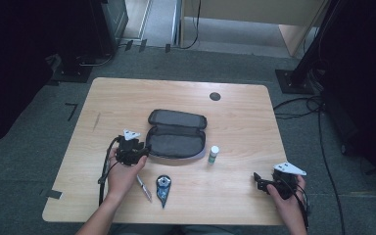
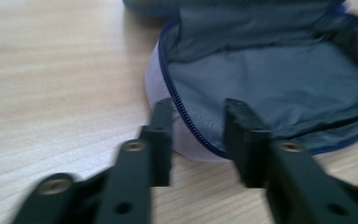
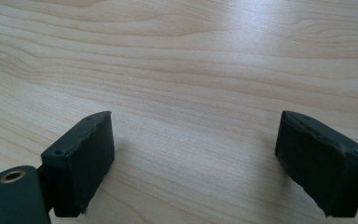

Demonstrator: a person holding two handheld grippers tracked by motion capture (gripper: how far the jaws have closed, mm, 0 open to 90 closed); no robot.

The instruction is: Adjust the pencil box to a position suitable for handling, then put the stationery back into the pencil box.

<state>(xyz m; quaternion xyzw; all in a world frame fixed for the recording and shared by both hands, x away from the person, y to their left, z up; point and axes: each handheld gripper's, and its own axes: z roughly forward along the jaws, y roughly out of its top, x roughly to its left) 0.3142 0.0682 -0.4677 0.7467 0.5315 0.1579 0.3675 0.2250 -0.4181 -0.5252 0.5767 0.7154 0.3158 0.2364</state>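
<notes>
The open grey pouch (image 1: 177, 133) is lying flat near the middle of the wooden worktop (image 1: 245, 122), both halves spread apart with the lining facing up. The left hand-held gripper (image 1: 144, 151) is hovering right at the pouch's left end; in the left gripper view (image 2: 198, 135) its jaws are standing partly apart, straddling the zipper edge of the pouch (image 2: 270, 79) without the pads pressing on the fabric (the picture is blurred, so whether one pad is brushing the rim is hard to tell). The far end of the pouch is getting cut off by the edge of that view.

The right hand-held gripper (image 1: 257, 180) is resting low near the front right corner of the worktop, well apart from the pouch; its jaws are spread wide over bare wood (image 3: 191, 70), gripping nothing.

Between the two hands, a small white bottle (image 1: 214, 154) is standing upright just beside the pouch's right end, a pen (image 1: 144, 188) is lying partly under the left hand, and a dark, blue-tinted object (image 1: 163, 188) (too small to identify) is sitting next to it.
</notes>
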